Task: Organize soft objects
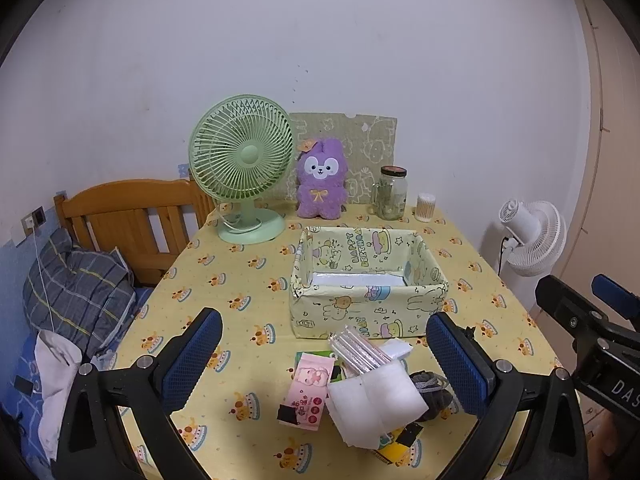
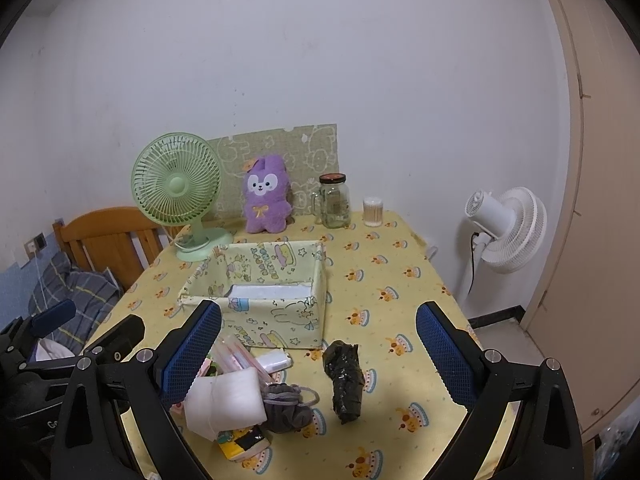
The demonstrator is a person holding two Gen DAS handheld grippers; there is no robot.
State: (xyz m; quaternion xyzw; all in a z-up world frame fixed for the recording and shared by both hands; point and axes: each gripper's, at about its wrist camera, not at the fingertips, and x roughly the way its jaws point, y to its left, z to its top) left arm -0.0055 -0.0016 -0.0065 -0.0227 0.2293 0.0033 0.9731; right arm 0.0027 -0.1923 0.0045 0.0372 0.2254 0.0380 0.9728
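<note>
So far, nothing appears to have been sorted. A fabric-covered storage box (image 1: 370, 284) with cartoon prints sits near the middle of the worktop (image 1: 240, 280), and only its pale lining can be seen inside; no item is visible in it, though the near part of its floor is hidden by the front wall.

All the loose items are gathered in a small heap just in front of the box: a white foam pad (image 1: 374, 400), a pink tissue pack (image 1: 310, 388), a bundle of clear straws (image 1: 358, 350), a grey drawstring pouch (image 2: 286, 404) and a yellow packet (image 2: 242, 442) half buried beneath the foam. A crumpled black bag (image 2: 346, 380) lies apart from the heap, in front of the box's right corner.

Both tools are held above the heap. The left gripper (image 1: 324, 360) is spread wide and empty, its fingers (image 1: 192, 360) flanking the pile. The right gripper (image 2: 318, 354) is likewise spread wide, with nothing held.

Judging by this, every piece remains to be moved into the box.
</note>
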